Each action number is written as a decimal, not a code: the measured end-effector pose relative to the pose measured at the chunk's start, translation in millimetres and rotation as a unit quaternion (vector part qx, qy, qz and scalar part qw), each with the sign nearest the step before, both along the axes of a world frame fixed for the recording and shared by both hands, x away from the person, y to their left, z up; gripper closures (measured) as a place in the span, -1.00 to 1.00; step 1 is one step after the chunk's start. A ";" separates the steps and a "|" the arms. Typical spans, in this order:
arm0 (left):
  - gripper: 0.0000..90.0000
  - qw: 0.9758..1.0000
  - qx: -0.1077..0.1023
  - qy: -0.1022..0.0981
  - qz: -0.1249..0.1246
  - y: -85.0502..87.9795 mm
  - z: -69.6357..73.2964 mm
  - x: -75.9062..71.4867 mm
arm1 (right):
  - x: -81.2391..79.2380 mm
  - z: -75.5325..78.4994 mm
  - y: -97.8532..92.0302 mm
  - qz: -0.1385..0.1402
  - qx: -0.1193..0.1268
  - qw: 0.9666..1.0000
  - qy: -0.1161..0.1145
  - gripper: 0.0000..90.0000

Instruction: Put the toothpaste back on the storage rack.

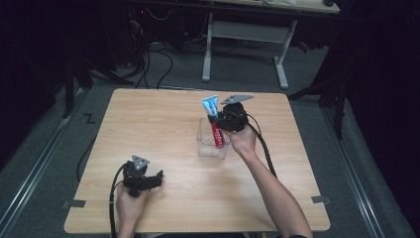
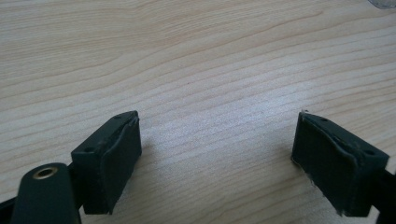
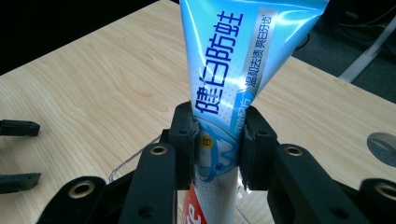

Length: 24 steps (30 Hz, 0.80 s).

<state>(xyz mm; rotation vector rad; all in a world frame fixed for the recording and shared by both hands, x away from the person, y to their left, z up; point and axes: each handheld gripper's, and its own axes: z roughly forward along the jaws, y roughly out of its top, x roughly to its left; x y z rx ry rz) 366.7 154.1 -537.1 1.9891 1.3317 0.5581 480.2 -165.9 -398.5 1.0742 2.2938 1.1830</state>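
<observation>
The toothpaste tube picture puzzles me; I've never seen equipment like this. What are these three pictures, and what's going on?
A person sits at a wooden table with a tool in each hand. One camera looks down from above; the two other cameras ride on the tools. The right hand-held gripper is shut on a blue toothpaste tube, held upright with its lower end inside a clear plastic container. The left hand-held gripper is open, with bare tabletop between its black pads.
</observation>
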 end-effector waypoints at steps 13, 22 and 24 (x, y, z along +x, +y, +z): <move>-0.65 1.000 0.001 0.000 0.000 0.1 0.1 0.0 | -0.4 -7.4 -0.3 0.003 -0.017 1.000 0.007 0.55; -0.64 1.000 0.001 0.001 -0.001 0.2 0.1 -0.1 | -0.8 -12.7 3.9 0.009 -0.024 1.000 0.011 0.55; -0.64 1.000 0.001 0.001 -0.001 0.2 0.1 -0.1 | -0.6 -14.1 4.7 0.011 -0.029 0.999 0.012 0.55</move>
